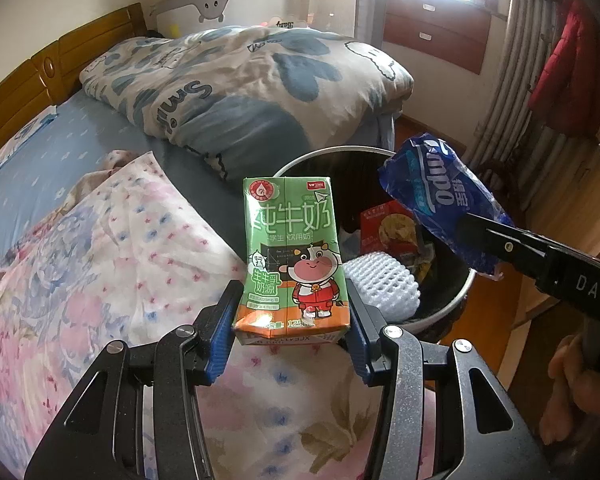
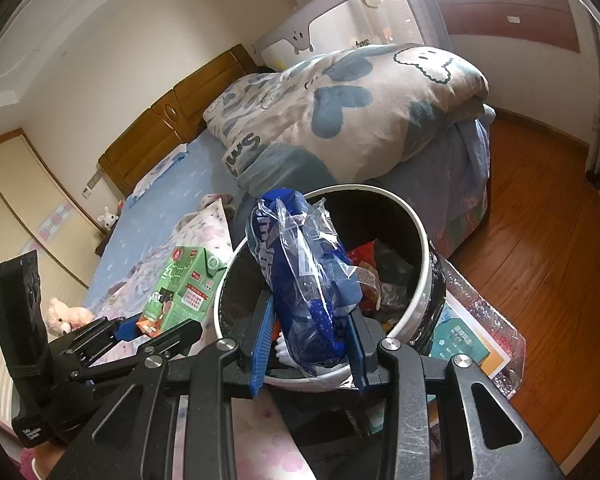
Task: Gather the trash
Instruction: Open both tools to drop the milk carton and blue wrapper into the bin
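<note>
My left gripper (image 1: 292, 316) is shut on a green milk carton (image 1: 290, 256), held upright over the flowered quilt just left of the trash bin (image 1: 456, 292). The carton also shows in the right wrist view (image 2: 184, 284). My right gripper (image 2: 310, 340) is shut on a blue plastic tissue wrapper (image 2: 304, 272), held above the near rim of the bin (image 2: 422, 240). In the left wrist view the wrapper (image 1: 436, 196) hangs over the bin's right side. The bin holds a red packet (image 1: 384, 228) and white foam netting (image 1: 384, 286).
The bed carries a flowered quilt (image 1: 100, 264) and a folded cartoon duvet (image 1: 252, 80). A wooden headboard (image 1: 40, 80) is at the left. Wood floor (image 2: 540, 200) lies right of the bin, with a glittery flat package (image 2: 472, 344) beside it.
</note>
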Tool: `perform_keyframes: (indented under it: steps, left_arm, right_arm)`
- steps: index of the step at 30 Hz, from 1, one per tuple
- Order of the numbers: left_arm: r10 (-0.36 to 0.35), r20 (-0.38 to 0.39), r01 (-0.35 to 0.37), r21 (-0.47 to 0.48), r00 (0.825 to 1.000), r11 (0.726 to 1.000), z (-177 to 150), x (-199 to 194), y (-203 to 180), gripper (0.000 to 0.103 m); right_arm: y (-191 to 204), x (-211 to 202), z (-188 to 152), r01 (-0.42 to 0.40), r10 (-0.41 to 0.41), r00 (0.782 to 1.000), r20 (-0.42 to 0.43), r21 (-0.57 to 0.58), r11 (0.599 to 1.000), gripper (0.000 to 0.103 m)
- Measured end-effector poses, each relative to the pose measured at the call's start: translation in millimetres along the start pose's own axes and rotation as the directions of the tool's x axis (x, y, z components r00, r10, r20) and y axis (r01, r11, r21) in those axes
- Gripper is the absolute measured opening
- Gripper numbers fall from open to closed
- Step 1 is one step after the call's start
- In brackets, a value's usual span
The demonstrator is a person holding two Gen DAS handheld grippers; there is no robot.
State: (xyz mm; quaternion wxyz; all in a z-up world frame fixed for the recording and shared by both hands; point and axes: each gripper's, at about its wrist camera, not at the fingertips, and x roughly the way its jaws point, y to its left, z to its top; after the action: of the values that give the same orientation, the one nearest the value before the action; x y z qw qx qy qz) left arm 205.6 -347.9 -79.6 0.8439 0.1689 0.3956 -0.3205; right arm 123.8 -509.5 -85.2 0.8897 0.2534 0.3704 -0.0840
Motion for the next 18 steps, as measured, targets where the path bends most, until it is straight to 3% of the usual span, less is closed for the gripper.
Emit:
perform_keyframes:
  steps: [18]
  left_arm:
    - [0.001, -0.011, -0.001, 0.012, 1.000, 1.000, 13, 15, -4, 0.047]
  right_arm:
    - [-4, 8, 12, 0.002, -0.002, 1.000, -0.014, 0.007, 1.000, 0.033]
